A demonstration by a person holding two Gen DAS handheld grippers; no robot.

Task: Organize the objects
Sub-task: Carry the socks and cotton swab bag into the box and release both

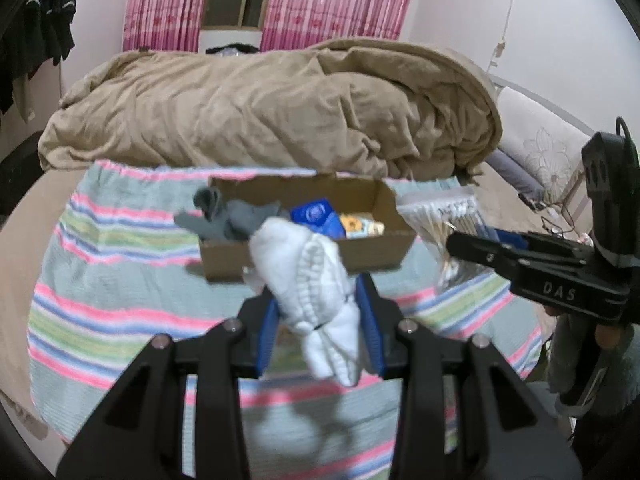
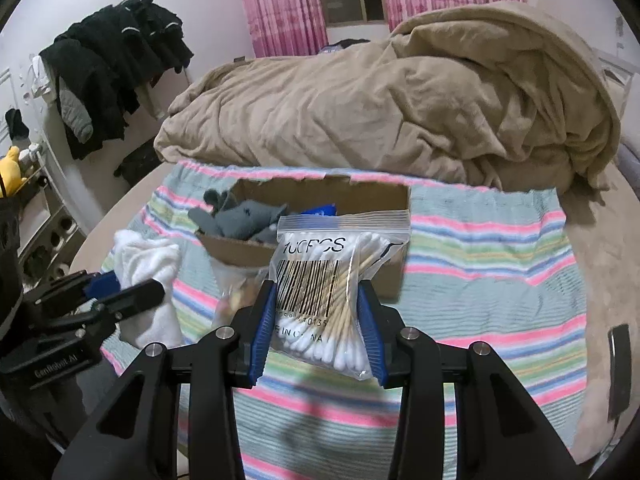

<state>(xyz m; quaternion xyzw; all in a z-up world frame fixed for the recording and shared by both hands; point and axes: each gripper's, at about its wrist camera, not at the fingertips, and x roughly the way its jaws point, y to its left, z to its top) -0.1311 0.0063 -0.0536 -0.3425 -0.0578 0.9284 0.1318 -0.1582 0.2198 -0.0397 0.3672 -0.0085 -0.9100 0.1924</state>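
My left gripper [image 1: 318,300] is shut on a white sock [image 1: 316,280] and holds it above the striped towel, just in front of the open cardboard box [image 1: 372,256]. My right gripper [image 2: 316,300] is shut on a clear zip bag of cotton swabs [image 2: 332,288], also held in front of the box [image 2: 384,276]. The box holds a grey sock [image 1: 228,220] draped over its left end, a blue packet [image 1: 318,216] and a small yellow pack [image 1: 360,226]. In the right wrist view the left gripper [image 2: 120,296] and white sock [image 2: 148,264] show at the left.
The box rests on a striped towel [image 1: 120,280] spread on a bed. A bunched tan blanket [image 1: 260,104] lies behind the box. Dark clothes [image 2: 116,64] hang at the left wall. A second clear bag [image 2: 236,284] lies beside the box front.
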